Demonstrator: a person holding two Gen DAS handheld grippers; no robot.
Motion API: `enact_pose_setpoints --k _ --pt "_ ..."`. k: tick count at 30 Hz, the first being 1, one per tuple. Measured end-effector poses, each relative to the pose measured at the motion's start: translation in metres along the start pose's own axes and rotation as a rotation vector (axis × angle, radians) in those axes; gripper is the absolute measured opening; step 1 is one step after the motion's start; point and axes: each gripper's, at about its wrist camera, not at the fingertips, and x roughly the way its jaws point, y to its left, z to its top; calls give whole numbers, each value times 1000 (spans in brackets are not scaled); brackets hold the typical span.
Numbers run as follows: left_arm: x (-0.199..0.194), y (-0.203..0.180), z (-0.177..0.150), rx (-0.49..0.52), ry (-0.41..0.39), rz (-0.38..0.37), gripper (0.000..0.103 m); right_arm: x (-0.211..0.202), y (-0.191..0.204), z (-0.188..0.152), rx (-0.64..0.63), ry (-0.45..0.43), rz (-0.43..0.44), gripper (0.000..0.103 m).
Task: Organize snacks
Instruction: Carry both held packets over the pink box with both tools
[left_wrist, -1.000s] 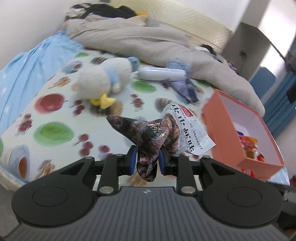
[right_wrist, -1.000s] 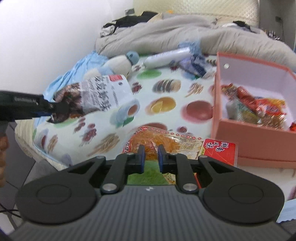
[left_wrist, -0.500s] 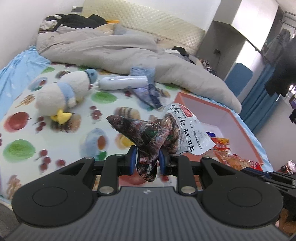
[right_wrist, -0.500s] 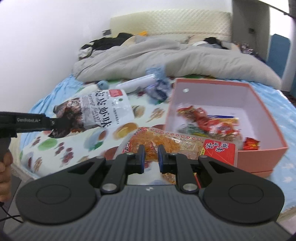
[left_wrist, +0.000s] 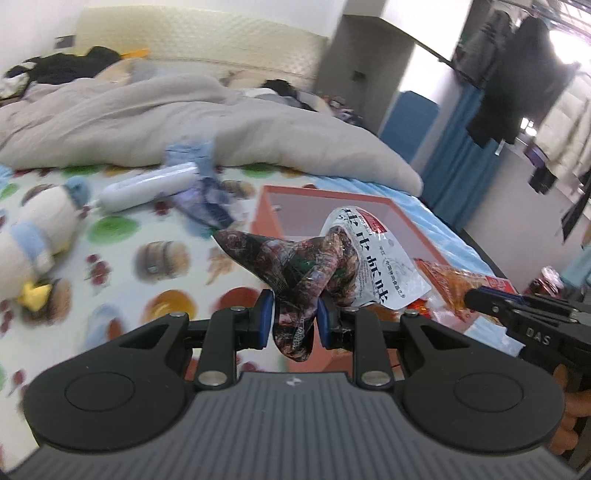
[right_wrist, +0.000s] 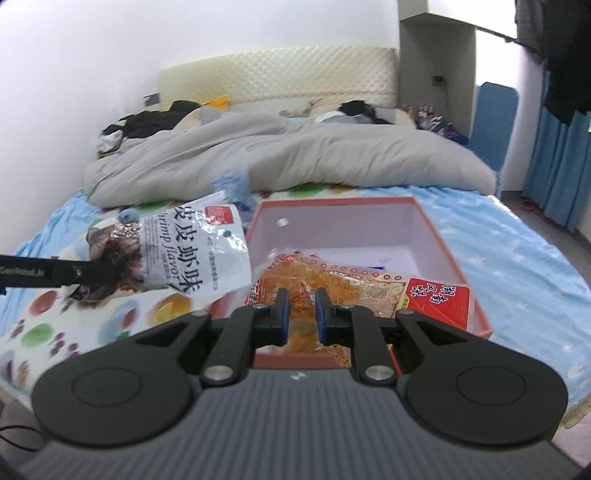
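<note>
Fruit-print bedding (left_wrist: 155, 221) covers the bed, with a plush duck (left_wrist: 33, 240) by its left edge. My left tool (left_wrist: 293, 319) clamps the crumpled end of the shrimp-flavor bag (right_wrist: 192, 254), held beside the orange box (right_wrist: 436, 229). My right tool (right_wrist: 301, 314) pinches the orange snack packet (right_wrist: 343, 286) above the box's near edge.

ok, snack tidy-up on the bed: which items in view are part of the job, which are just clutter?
Job:
- shrimp snack bag, in left gripper
- orange snack packet, in right gripper
- pink box, with snacks already in it

Clutter:
- stuffed duck
- white tube
- grey duvet
- blue wrapper
</note>
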Motion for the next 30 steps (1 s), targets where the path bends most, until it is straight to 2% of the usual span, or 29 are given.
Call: enact_pose_setpoints --k 5,10,15,24,30 --pt "43 -23 21 23 34 -45 29 19 -27 6 24 -1 -29 17" --pt "81 -37 49 76 49 -54 29 43 -52 16 66 -6 -54 18" --pt "126 -37 70 88 94 -58 29 77 -69 21 71 38 -57 18" --pt "194 -33 78 103 168 -58 29 131 -86 18 112 88 -44 19" --pt "211 -32 80 88 177 -62 30 146 -91 13 161 120 -35 24"
